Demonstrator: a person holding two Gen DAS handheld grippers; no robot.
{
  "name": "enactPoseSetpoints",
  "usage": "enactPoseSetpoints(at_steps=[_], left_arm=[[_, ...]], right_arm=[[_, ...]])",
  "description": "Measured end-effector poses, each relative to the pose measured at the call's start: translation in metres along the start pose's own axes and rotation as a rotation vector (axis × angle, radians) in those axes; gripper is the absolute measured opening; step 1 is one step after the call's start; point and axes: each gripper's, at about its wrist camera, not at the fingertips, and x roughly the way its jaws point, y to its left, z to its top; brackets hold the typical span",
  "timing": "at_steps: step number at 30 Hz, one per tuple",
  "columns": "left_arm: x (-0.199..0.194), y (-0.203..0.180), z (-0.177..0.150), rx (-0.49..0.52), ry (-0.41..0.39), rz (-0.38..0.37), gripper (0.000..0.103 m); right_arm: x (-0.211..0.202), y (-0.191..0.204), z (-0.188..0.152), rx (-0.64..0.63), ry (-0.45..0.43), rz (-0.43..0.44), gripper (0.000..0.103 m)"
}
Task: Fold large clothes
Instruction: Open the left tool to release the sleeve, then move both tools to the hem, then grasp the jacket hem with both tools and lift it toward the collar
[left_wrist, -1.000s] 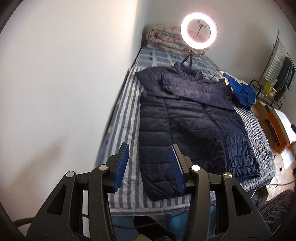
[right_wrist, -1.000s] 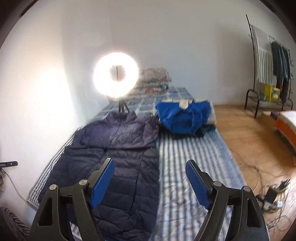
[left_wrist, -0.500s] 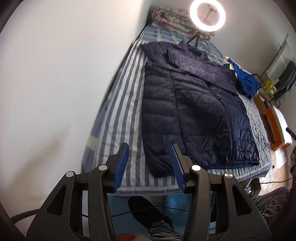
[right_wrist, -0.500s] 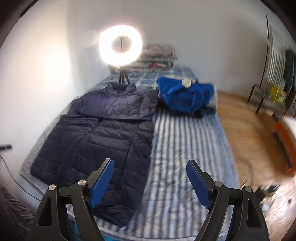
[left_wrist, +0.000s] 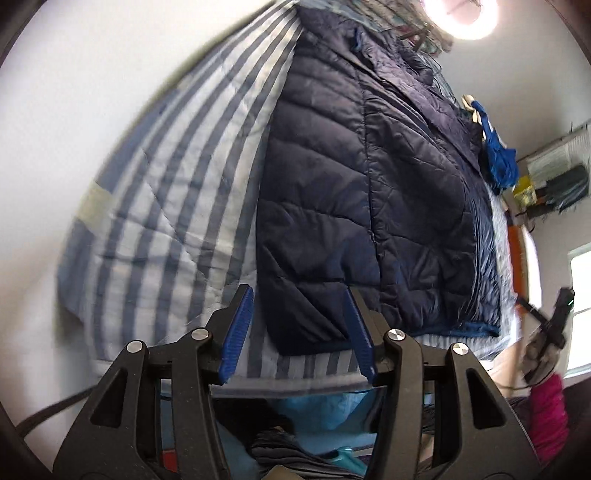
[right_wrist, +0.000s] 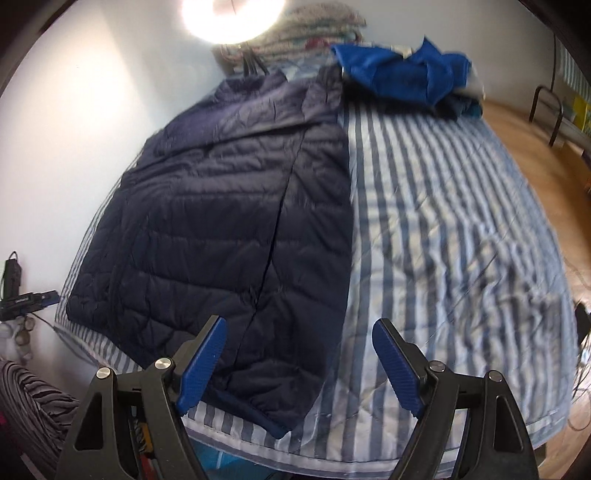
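A dark navy quilted jacket (left_wrist: 354, 192) lies flat on the striped bed (left_wrist: 155, 206), sleeves folded across the chest, hem toward me. My left gripper (left_wrist: 298, 330) is open and empty, just above the jacket's near left hem corner. In the right wrist view the jacket (right_wrist: 229, 229) covers the left half of the bed (right_wrist: 443, 229). My right gripper (right_wrist: 299, 363) is open and empty, hovering over the jacket's near right hem corner.
A bright blue garment (right_wrist: 402, 70) is piled at the far end of the bed. A lit ring light (right_wrist: 232, 18) stands by folded blankets at the head. A white wall runs along the bed's left side. A clothes rack (left_wrist: 554, 177) and wooden floor (right_wrist: 535, 140) are to the right.
Both grippers have moved down and closer to the near end of the bed, toward the jacket's hem. Both stay open.
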Motion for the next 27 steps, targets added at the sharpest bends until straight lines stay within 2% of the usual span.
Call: enactPoseSetpoints(at_steps=[4,10,15,16,18,21,24,27], left_arm=[[0.018,0.011,0.0,-0.066,0.022,-0.063,0.051],[0.032,0.009,0.002,-0.084,0.032,-0.102,0.051],[0.037,0.004,0.004,-0.071,0.025,-0.105,0.051],[0.038,0.002,0.004,-0.061,0.025,-0.102,0.049],[0.039,-0.001,0.004,-0.042,0.026,-0.088,0.033],[0.043,-0.006,0.004,-0.037,0.02,-0.08,0.017],[0.04,-0.014,0.003,-0.015,-0.007,-0.078,0.011],[0.035,-0.02,0.003,-0.006,-0.043,-0.09,0.009]], right_arm=[[0.015,-0.009,-0.004,0.03,0.051,0.009,0.085],[0.043,-0.013,-0.007,0.061,0.127,0.052,0.085],[0.059,-0.006,-0.012,0.042,0.174,0.103,0.085],[0.061,-0.005,-0.013,0.039,0.181,0.11,0.085],[0.067,0.0,-0.016,0.028,0.2,0.111,0.087],[0.068,0.006,-0.015,0.011,0.199,0.121,0.087],[0.07,0.008,-0.013,0.028,0.198,0.145,0.084],[0.07,0.01,-0.012,0.036,0.205,0.182,0.07]])
